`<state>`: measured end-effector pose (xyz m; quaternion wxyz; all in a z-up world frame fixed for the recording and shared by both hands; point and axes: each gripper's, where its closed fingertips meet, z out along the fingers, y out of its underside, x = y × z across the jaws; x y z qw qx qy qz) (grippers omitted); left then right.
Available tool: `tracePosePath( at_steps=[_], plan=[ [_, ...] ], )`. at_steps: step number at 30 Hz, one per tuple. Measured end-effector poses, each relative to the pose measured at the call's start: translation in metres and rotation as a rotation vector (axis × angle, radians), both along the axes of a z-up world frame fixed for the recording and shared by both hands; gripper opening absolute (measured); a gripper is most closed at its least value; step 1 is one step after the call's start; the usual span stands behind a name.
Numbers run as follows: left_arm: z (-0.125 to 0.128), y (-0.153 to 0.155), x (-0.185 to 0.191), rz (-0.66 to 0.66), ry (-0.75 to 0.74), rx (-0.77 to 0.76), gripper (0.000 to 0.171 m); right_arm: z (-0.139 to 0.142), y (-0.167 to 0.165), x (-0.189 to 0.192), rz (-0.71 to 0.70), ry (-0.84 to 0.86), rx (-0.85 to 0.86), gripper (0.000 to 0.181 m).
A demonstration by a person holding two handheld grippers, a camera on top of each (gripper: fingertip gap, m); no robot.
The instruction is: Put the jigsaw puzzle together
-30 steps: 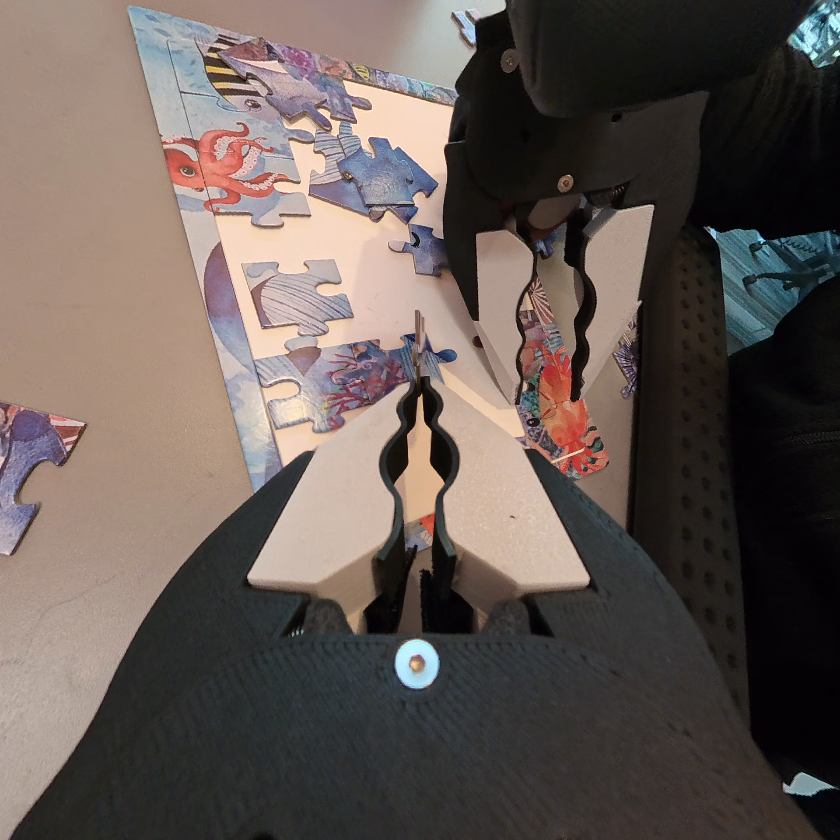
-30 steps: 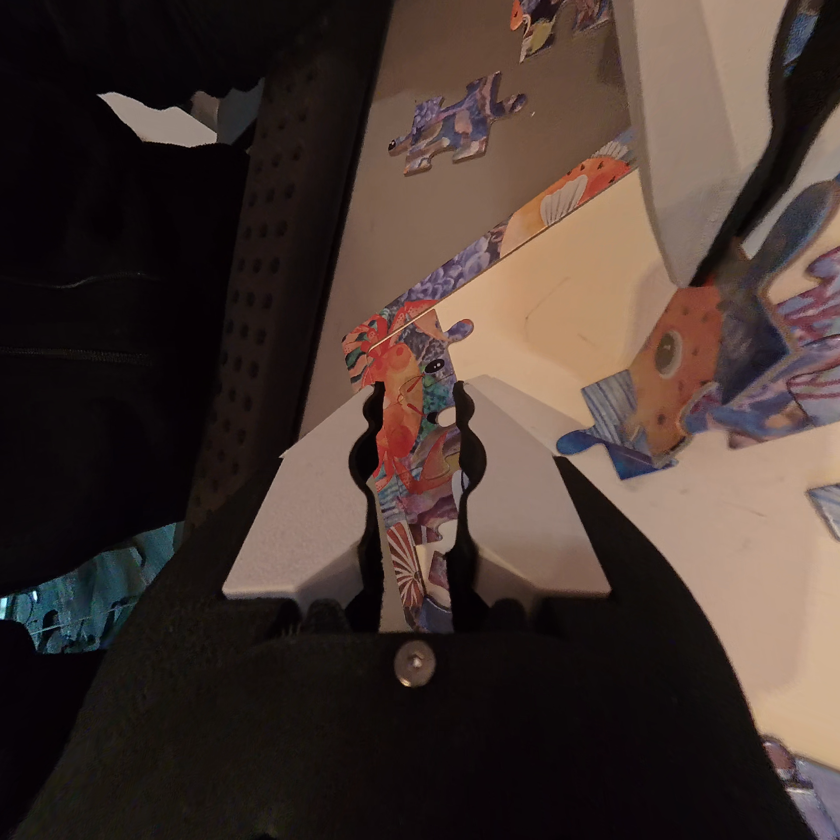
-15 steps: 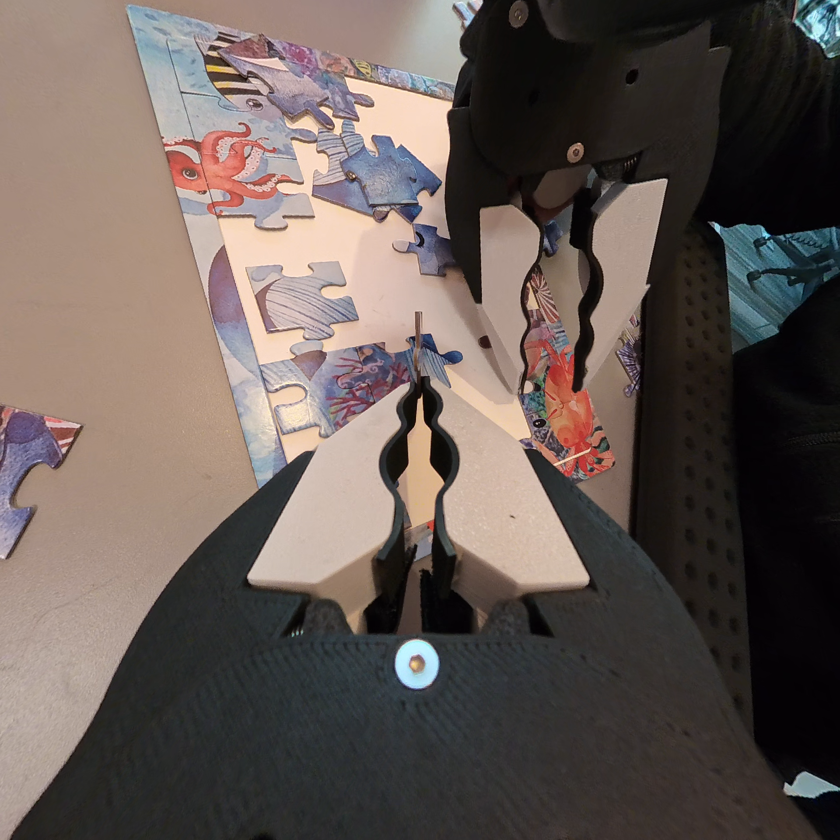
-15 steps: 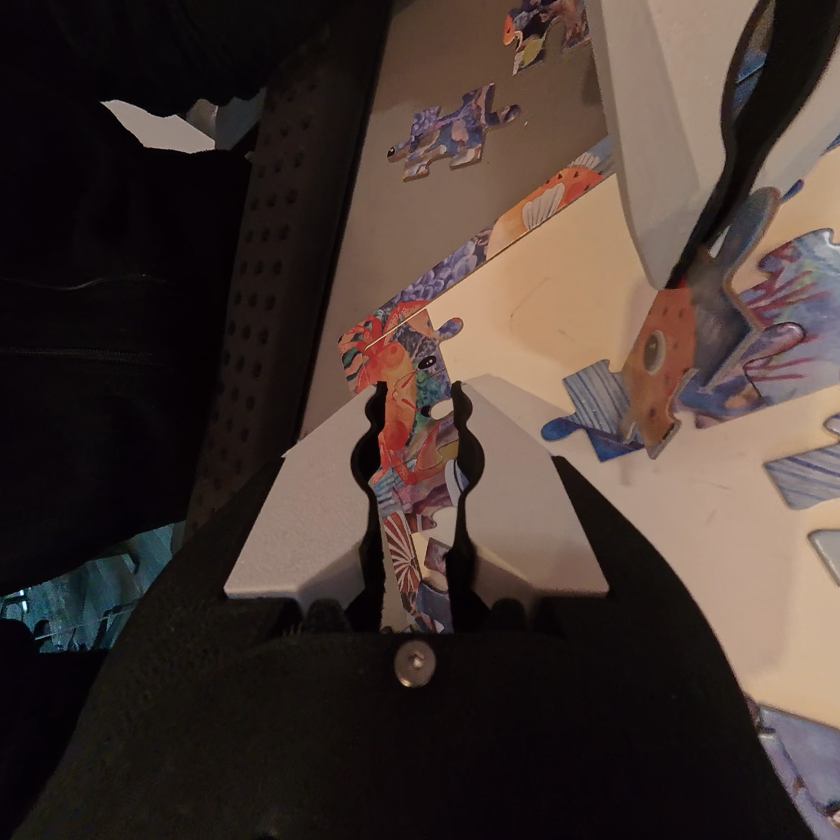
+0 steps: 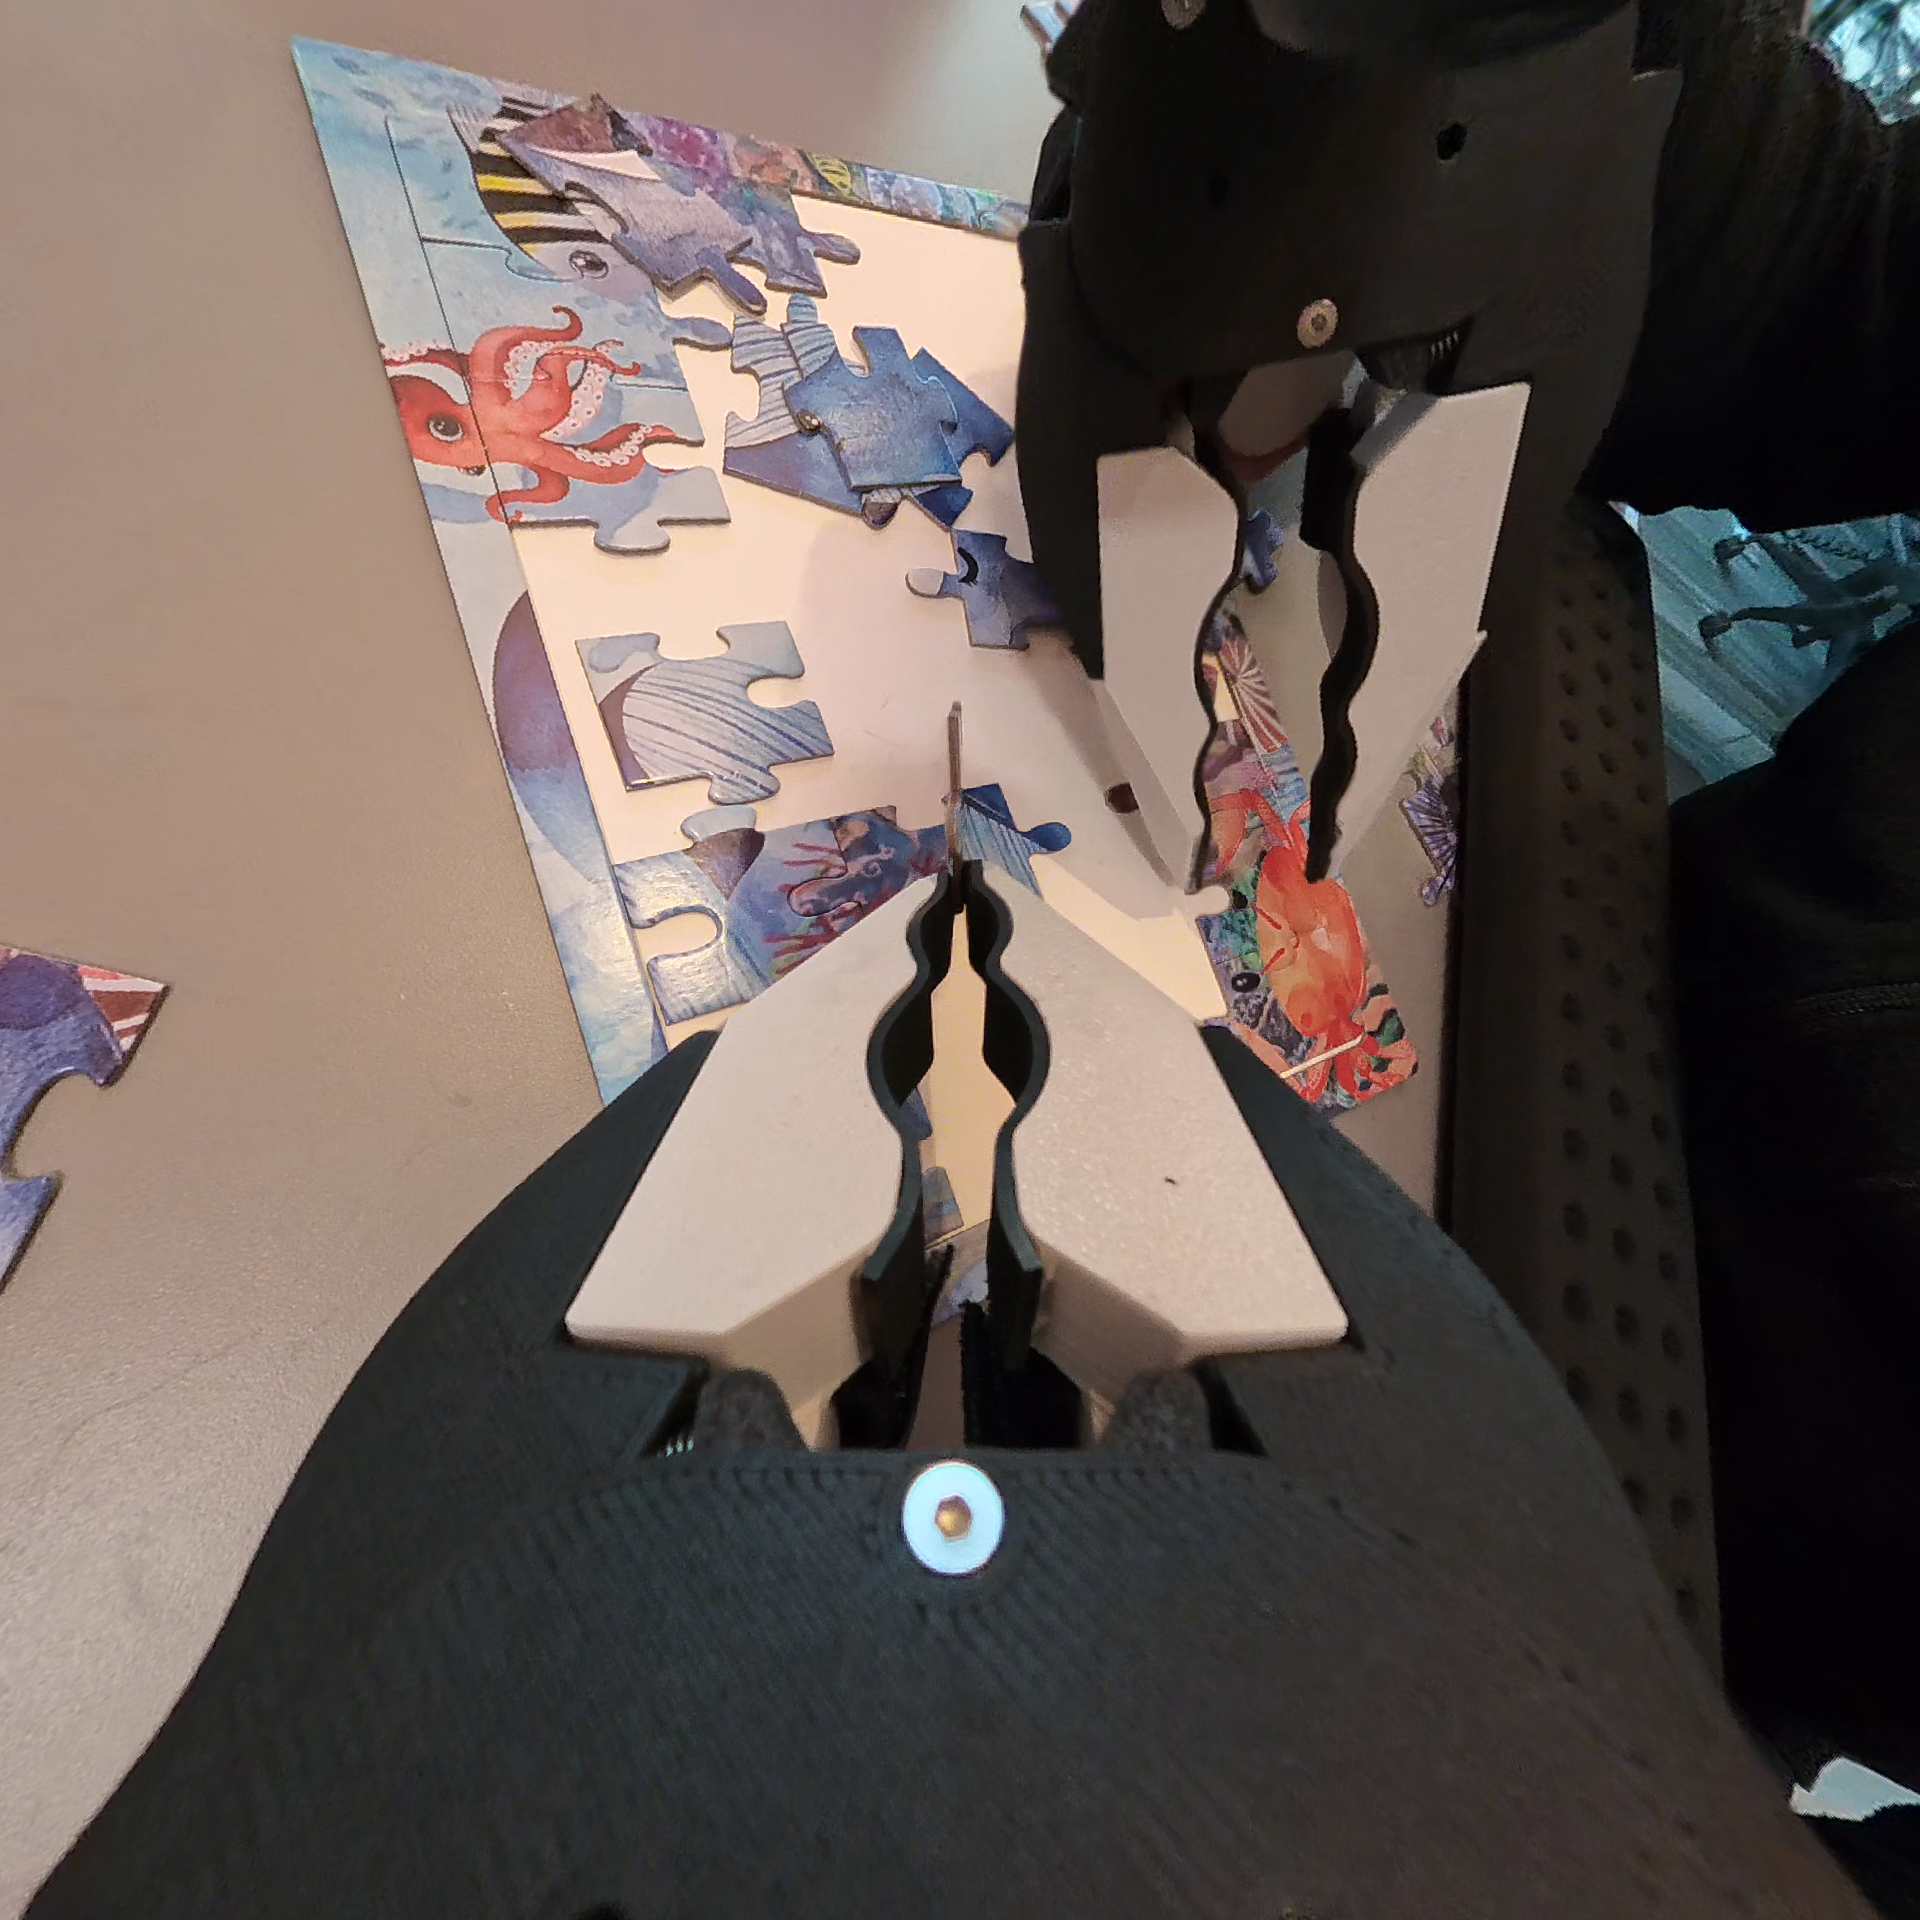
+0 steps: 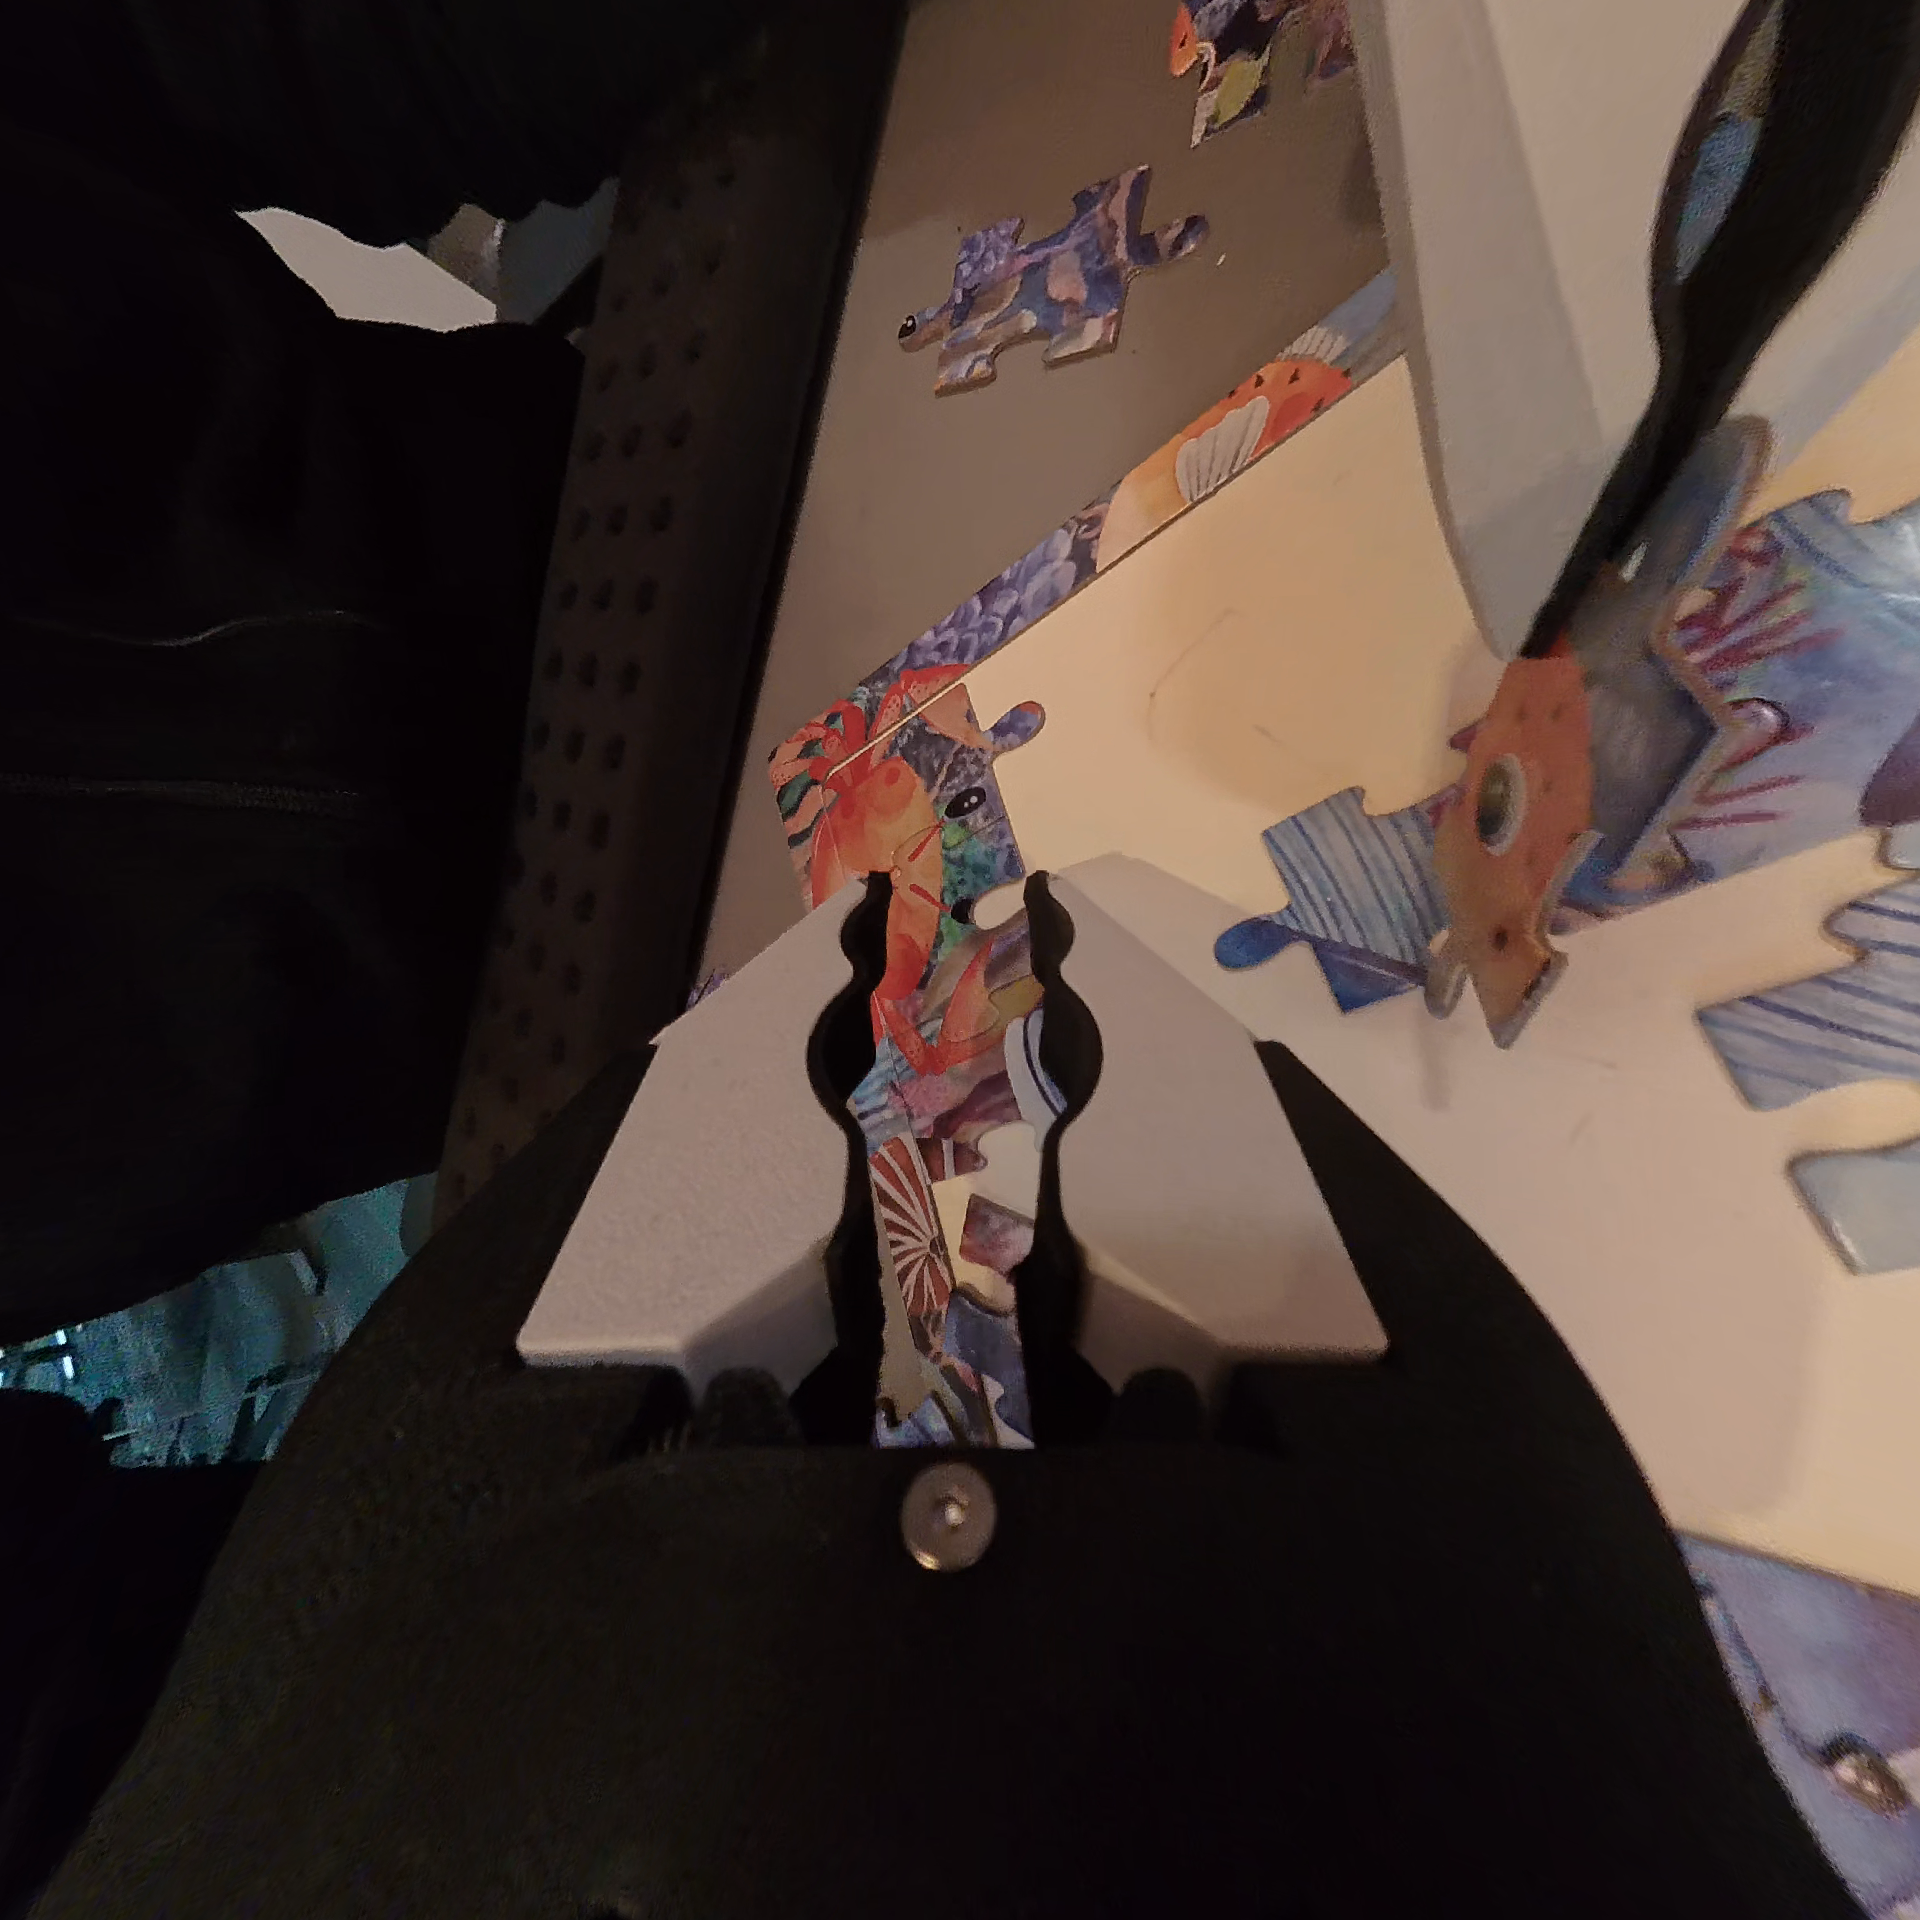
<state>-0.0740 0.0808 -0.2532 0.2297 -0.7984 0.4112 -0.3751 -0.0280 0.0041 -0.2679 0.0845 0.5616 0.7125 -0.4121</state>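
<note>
Now parted and lifted off the crab corner (image 5: 1314,971): right gripper (image 5: 1262,857), empty since a second ago. Clamped edge-on: fish piece (image 6: 1527,821) in left gripper (image 5: 954,883), above puzzle tray (image 5: 914,665). Placement presumably next. Hidden: piece's face in left view, target gap.

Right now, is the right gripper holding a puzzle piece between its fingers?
No, the right gripper is open, its jaws apart over the crab pieces lying flat in the puzzle tray.
</note>
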Motion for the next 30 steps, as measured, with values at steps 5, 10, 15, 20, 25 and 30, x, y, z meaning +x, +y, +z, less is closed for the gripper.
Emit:
tracePosePath(
  at_steps=[5,10,15,20,25,30],
  plan=[
    [0.009,0.002,0.000,0.008,-0.041,0.011,0.000,0.007,0.023,-0.002,-0.092,0.025,0.031,0.026],
    [0.029,0.011,-0.001,0.049,-0.147,0.047,0.000,0.013,0.064,-0.007,-0.297,0.041,0.041,0.029],
    [0.061,0.020,0.000,0.089,-0.315,0.099,0.000,0.028,0.097,-0.017,-0.467,0.138,0.020,0.034],
    [0.070,0.027,0.002,0.121,-0.386,0.106,0.000,0.068,0.099,-0.027,-0.482,0.353,-0.101,0.008],
    [0.076,0.028,0.004,0.121,-0.427,0.106,0.000,0.075,0.099,-0.024,-0.471,0.384,-0.100,0.000],
    [0.083,0.039,-0.009,0.188,-0.417,0.166,0.006,0.080,0.101,-0.018,-0.473,0.373,-0.112,0.000]
  ],
)
